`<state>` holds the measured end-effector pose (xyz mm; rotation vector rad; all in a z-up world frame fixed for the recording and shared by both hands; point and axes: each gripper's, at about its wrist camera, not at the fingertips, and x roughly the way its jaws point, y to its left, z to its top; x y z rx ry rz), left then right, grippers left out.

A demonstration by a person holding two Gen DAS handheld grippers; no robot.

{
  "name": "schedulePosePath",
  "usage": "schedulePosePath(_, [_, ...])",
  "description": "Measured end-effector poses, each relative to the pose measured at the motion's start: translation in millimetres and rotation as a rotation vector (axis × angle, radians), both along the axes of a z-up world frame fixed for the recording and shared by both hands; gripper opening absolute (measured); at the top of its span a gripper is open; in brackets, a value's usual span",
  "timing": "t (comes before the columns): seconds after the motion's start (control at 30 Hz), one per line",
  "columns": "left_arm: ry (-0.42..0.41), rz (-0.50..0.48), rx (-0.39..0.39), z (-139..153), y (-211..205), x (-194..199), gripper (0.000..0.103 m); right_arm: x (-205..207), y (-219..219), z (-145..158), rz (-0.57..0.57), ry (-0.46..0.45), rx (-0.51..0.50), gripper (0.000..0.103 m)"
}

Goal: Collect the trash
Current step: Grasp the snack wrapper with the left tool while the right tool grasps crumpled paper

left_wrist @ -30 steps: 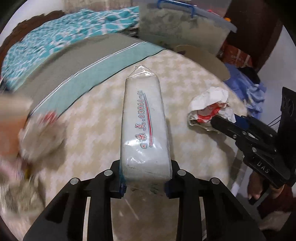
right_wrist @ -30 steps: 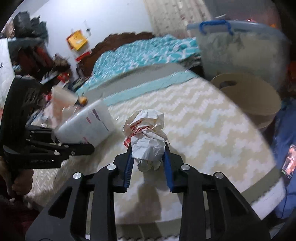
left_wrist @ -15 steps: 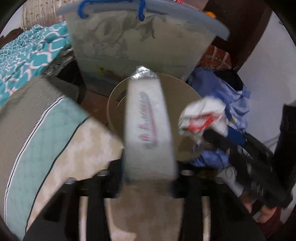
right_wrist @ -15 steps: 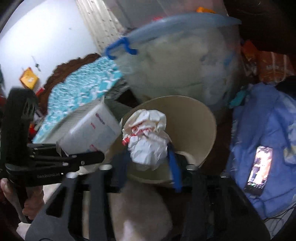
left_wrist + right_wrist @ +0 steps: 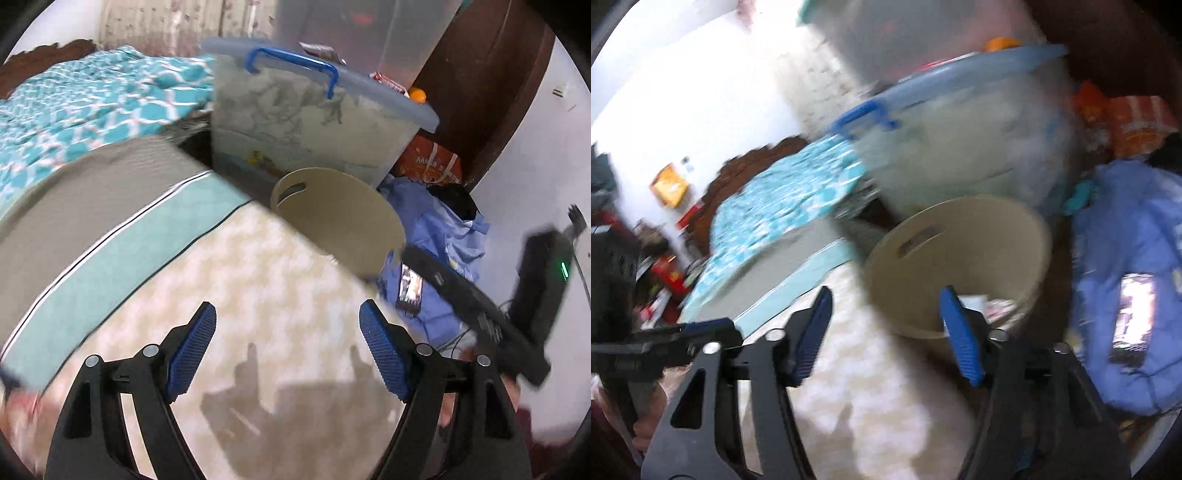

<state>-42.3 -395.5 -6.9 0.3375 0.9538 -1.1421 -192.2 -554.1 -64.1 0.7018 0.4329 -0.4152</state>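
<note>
My left gripper (image 5: 286,338) is open and empty above the zigzag-patterned bed cover (image 5: 258,288). My right gripper (image 5: 884,326) is open and empty, over the bed's edge beside the beige bin (image 5: 960,236). The bin also shows in the left wrist view (image 5: 343,218), past the bed's corner. Pale trash (image 5: 990,306) lies at the bin's bottom, blurred. The right gripper's black body (image 5: 476,310) shows at the right of the left wrist view. The left gripper's body (image 5: 646,347) shows at the left of the right wrist view.
A clear storage box with a blue handle (image 5: 314,122) stands behind the bin. Blue clothing (image 5: 1126,229) with a phone (image 5: 1132,317) on it lies on the floor to the right. A teal patterned quilt (image 5: 92,99) covers the far bed.
Both grippers opened. The white packet left the left gripper and the crumpled wrapper left the right gripper; both are gone from the jaws. Both grippers pulled back over the bed.
</note>
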Motion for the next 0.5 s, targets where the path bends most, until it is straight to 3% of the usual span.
schedulePosePath(0.27, [-0.023,0.205,-0.003,8,170,19,0.074,89,84,20,0.354,-0.045,0.079,0.054])
schedulePosePath(0.37, [-0.011,0.315,-0.044,16,230,33,0.074,148,125,36,0.516,-0.07,0.121,0.057])
schedulePosePath(0.5, [-0.001,0.446,-0.087,22,286,50,0.074,213,171,55,0.688,-0.105,0.123,0.084])
